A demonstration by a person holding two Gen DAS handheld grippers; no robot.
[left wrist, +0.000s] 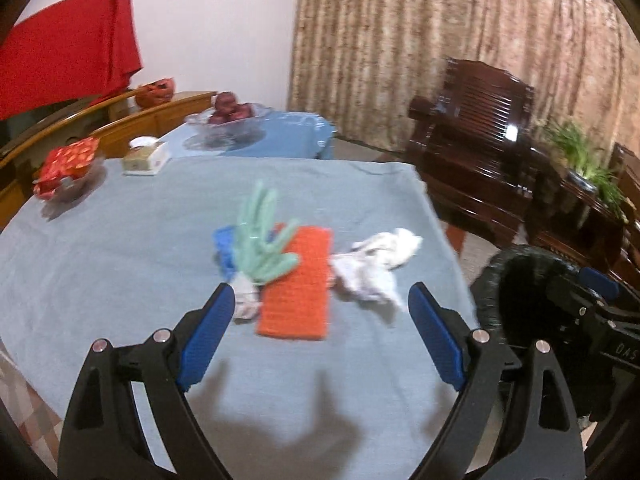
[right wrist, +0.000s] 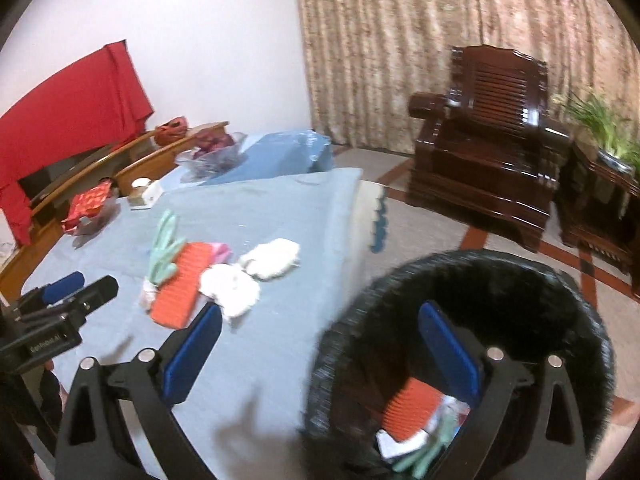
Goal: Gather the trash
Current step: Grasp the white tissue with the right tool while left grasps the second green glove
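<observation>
Only in the right wrist view is the inside of the black bin (right wrist: 460,320) shown, with an orange piece (right wrist: 408,408) lying within; the left hand-held gripper (left wrist: 320,312) is held open just short of the orange sponge (left wrist: 296,284), green glove (left wrist: 260,240) and white tissue (left wrist: 376,264) on the bench (left wrist: 100,260); the right hand-held gripper (right wrist: 320,340) is spread open, empty, over the bin rim; lettering on the gripper bodies cannot be read.

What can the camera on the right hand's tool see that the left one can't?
Only the right view looks down into the black bin, where an orange packet and other scraps already lie. Only the left view shows the blue item under the green glove. Both show the orange packet on the table, the white crumpled tissues and the tissue box.
</observation>
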